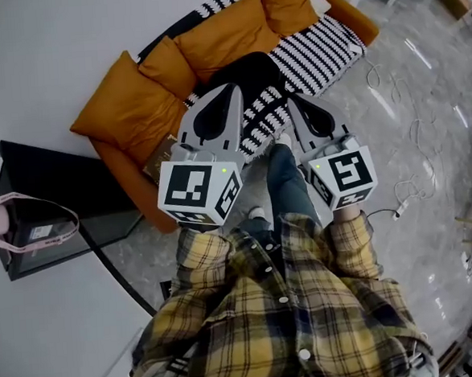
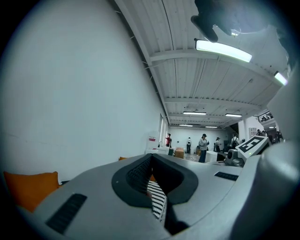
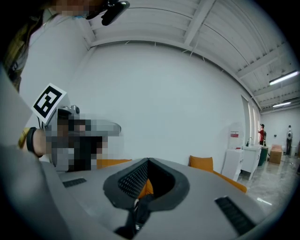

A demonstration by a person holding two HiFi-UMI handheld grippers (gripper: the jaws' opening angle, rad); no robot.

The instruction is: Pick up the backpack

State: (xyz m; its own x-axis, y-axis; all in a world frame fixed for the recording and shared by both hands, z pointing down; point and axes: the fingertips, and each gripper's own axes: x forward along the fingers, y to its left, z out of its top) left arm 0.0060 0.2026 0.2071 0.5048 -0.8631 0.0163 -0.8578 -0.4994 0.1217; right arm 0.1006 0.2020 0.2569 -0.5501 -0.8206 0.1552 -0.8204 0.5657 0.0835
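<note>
- Plaid shirt and jeans of the person filled the bottom of the head view, standing on the grey marble floor.
- Left gripper was held low in front of the body, jaws pressed together and nothing pinched. In its own view only striped cloth showed through the hollow behind the tips.
- Right gripper sat just beside it, jaws also pressed together and empty. Orange upholstery showed through its hollow.
- Black backpack lay on the orange sofa, on top of a black-and-white striped throw. It sat just beyond and between the two gripper tips, with neither touching it.
- Orange cushions leaned on the sofa back around the backpack.
- Black cabinet stood left of the sofa against the white wall, with a pink strapped item on it.
- Loose white cables lay on the floor to the right.
- Far off, people stood in the open hall.
</note>
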